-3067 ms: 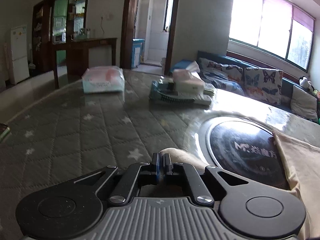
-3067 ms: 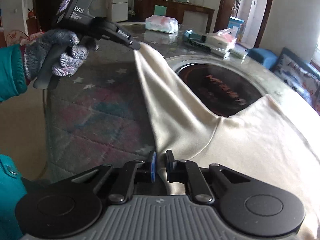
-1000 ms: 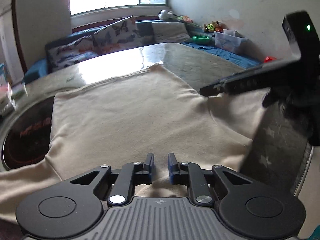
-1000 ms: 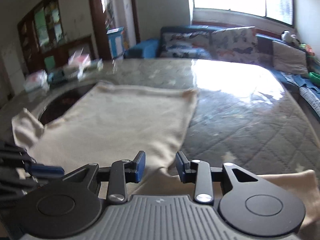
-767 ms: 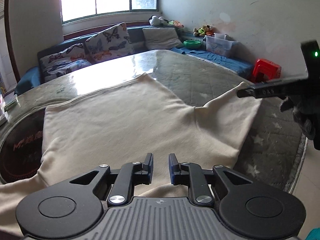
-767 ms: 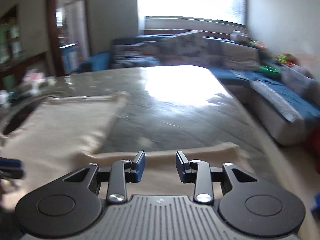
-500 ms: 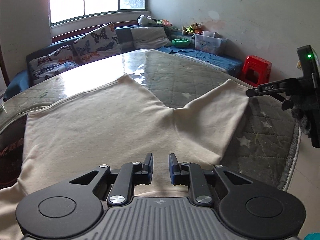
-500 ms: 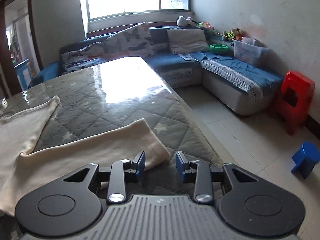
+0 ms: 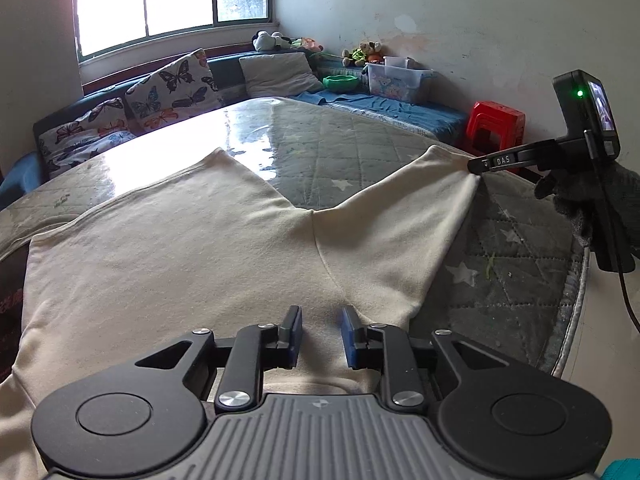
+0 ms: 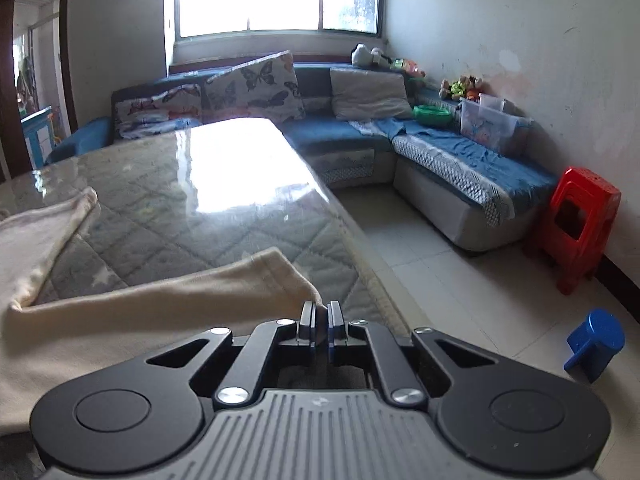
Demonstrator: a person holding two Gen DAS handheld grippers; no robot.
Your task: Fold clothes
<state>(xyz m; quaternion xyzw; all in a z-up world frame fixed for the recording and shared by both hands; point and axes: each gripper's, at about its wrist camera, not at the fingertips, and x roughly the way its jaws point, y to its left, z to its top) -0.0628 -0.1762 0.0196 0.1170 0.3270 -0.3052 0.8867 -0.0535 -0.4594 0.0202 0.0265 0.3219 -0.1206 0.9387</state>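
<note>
A cream long-sleeved top (image 9: pixel 180 248) lies spread flat on the quilted grey table (image 9: pixel 500 288). My left gripper (image 9: pixel 319 336) hovers over its near edge. Its jaws are opening, and the cloth lies below them with neither pad pressing on it. The right sleeve (image 10: pixel 160 296) stretches toward the table's right edge. My right gripper (image 10: pixel 320 328) is shut on the corner of that sleeve's cuff. In the left wrist view the right gripper (image 9: pixel 476 166) shows at far right, held by a gloved hand (image 9: pixel 600 200) and pinching the sleeve end.
The table's right edge (image 10: pixel 360 248) drops to a tiled floor. A red stool (image 10: pixel 580 228) and a small blue stool (image 10: pixel 596 340) stand there. A blue corner sofa (image 10: pixel 440 152) with cushions lines the window wall. A dark round inset (image 9: pixel 8 304) shows at the left.
The right gripper swung right to the sleeve's end and closed on the cuff corner. The left gripper's jaws have widened a little, and it shifted slightly along the top's near edge.
</note>
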